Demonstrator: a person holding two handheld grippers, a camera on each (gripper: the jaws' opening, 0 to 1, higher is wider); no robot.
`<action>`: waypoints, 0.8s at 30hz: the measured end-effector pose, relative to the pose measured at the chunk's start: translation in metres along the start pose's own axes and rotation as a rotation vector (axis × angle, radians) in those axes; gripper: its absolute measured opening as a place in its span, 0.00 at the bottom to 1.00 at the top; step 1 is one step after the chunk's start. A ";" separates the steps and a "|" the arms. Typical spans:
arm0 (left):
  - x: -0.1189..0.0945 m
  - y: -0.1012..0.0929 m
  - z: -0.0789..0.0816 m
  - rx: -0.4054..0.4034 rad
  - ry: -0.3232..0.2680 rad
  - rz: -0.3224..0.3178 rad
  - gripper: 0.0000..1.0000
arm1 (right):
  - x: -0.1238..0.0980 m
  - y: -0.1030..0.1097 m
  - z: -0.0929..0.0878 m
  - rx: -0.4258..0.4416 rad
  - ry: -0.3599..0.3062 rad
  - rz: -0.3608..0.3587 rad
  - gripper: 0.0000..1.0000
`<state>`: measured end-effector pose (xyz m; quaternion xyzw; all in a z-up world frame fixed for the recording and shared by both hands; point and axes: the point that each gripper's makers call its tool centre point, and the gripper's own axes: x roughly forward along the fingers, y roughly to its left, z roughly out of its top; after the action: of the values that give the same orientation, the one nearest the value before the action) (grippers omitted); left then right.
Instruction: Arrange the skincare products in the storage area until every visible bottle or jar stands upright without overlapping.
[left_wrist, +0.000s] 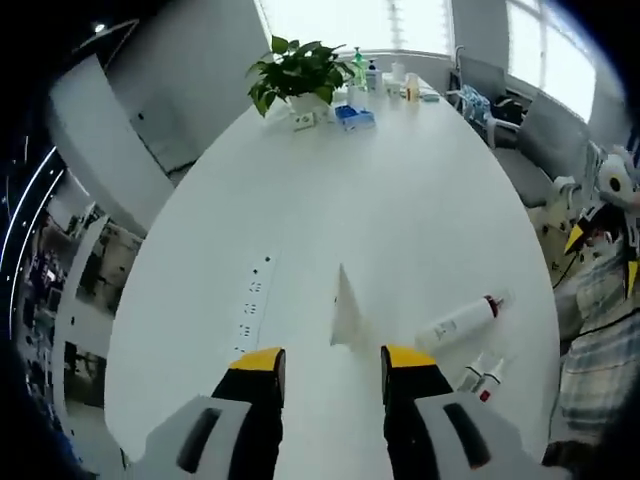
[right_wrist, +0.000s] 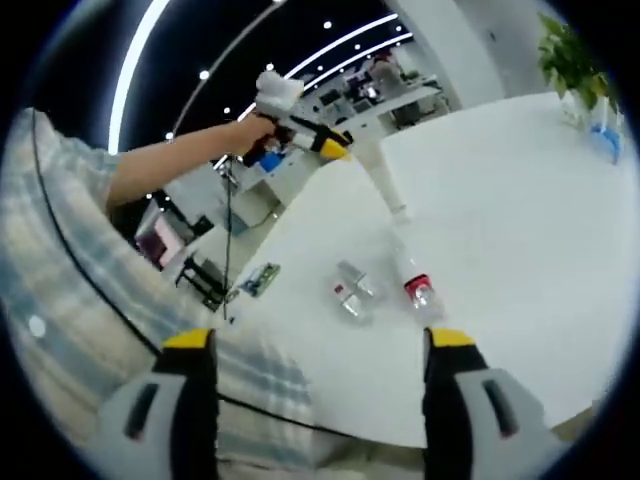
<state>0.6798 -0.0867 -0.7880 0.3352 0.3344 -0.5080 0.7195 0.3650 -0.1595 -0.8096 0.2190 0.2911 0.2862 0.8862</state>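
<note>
**Bottles down on the white table, both tools empty**

In the left gripper view, the left gripper (left_wrist: 333, 365) has its yellow-tipped jaws spread, pinching nothing. Just ahead and to its right a long white bottle with a red cap (left_wrist: 461, 321) lies flat on the broad white table (left_wrist: 400, 180); two small white red-tipped bottles (left_wrist: 481, 377) lie nearer, beside the right jaw.

In the right gripper view, the right gripper (right_wrist: 318, 350) is spread wide and empty, with two small clear bottles (right_wrist: 352, 292) lying just ahead between its jaws.
</note>
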 end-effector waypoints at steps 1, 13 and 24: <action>-0.011 -0.003 -0.005 -0.033 -0.031 0.007 0.39 | 0.002 0.001 0.002 0.003 0.000 0.011 0.83; -0.093 -0.061 -0.080 -0.577 -0.426 -0.027 0.49 | 0.034 -0.018 0.017 -0.016 0.093 0.022 0.88; -0.103 -0.145 -0.157 -0.817 -0.473 0.088 0.54 | 0.066 -0.047 0.022 -0.097 0.194 -0.023 0.79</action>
<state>0.4924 0.0577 -0.8105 -0.0865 0.3193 -0.3664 0.8697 0.4412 -0.1574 -0.8451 0.1438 0.3639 0.3099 0.8665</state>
